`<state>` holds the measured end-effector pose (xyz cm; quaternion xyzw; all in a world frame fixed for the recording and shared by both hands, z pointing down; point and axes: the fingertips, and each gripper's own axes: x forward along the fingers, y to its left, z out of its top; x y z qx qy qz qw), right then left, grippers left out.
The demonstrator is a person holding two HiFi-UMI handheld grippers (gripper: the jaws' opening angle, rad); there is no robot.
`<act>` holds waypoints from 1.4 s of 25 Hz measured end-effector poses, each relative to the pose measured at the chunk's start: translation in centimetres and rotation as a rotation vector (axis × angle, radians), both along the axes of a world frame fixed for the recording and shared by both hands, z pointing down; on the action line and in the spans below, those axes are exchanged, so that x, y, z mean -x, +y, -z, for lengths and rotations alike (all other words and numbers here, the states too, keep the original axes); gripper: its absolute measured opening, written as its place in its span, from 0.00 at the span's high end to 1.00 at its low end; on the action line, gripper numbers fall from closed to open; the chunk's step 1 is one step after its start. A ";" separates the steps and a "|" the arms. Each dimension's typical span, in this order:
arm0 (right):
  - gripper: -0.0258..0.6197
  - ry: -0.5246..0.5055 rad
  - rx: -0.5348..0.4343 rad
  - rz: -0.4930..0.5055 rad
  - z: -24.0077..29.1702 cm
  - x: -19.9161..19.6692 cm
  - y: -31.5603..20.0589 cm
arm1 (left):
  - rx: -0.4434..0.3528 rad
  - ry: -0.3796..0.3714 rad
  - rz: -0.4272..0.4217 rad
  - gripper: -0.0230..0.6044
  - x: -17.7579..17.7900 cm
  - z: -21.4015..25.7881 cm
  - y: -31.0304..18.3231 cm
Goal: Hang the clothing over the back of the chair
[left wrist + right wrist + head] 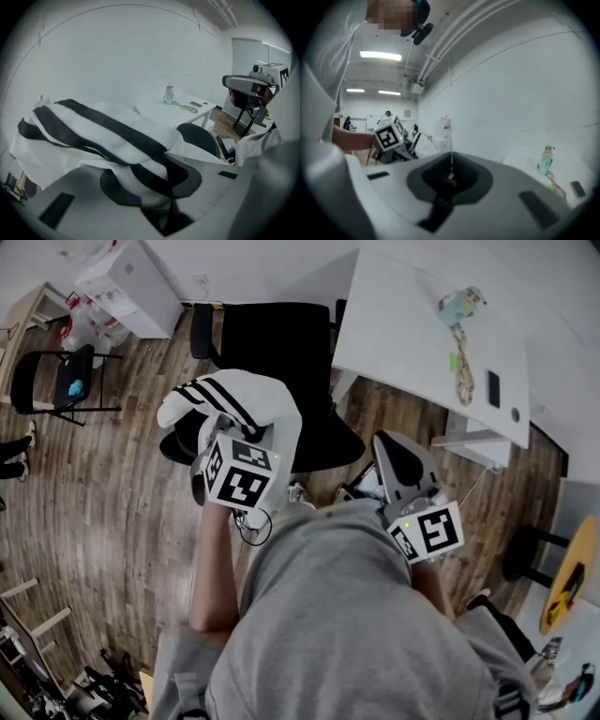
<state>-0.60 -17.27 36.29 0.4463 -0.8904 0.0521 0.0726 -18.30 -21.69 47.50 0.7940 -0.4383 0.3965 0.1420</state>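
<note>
While the left claw (161,185) grips the white, black-striped jacket (93,136) by the black office chair (281,343), the right claw (450,176) stands closed and empty.

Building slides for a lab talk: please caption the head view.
Left gripper holds a white, black-striped garment above the black office chair; right gripper hovers shut and empty nearby.

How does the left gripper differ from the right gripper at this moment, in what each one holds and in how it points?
The left gripper is closed on the white garment with black stripes; the right gripper is shut with nothing between its jaws. The left gripper tilts down over the black chair; the right gripper points nearly level, beside the white desk. Each carries a marker cube.
</note>
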 end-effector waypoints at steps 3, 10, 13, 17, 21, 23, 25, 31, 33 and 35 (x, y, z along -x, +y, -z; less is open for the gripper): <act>0.91 -0.006 -0.006 0.000 0.1 0.1 0.1 | 0.028 -0.005 0.008 0.74 0.1 -0.4 0.1; 0.91 0.010 -0.001 0.008 -0.1 0.2 0.5 | 0.116 -0.012 0.010 0.73 -0.1 -1.2 0.0; 0.91 0.005 0.001 0.007 0.0 0.2 0.5 | 0.113 -0.020 0.008 0.73 -0.2 -1.2 0.0; 0.91 -0.006 -0.007 0.009 0.2 0.6 0.6 | 0.121 -0.019 0.012 0.73 0.0 -1.2 -0.1; 0.91 0.007 -0.005 0.018 0.1 0.6 0.6 | 0.151 -0.013 0.018 0.73 0.0 -1.5 0.0; 0.91 0.005 -0.004 0.016 0.0 0.4 0.6 | 0.173 -0.012 0.015 0.73 -0.1 -1.6 -0.1; 0.91 0.000 -0.007 0.015 0.1 0.4 0.6 | 0.174 -0.019 0.009 0.73 -0.1 -1.2 -0.8; 0.91 -0.002 -0.008 0.017 0.1 0.8 0.8 | 0.259 -0.010 0.023 0.73 0.4 -1.6 -1.4; 0.91 0.004 -0.005 0.017 0.0 0.7 0.9 | 0.275 -0.009 0.027 0.73 0.4 -1.7 -1.3; 0.91 0.010 -0.003 0.016 -0.1 0.5 0.9 | 0.282 -0.004 0.029 0.73 0.4 -1.8 -1.1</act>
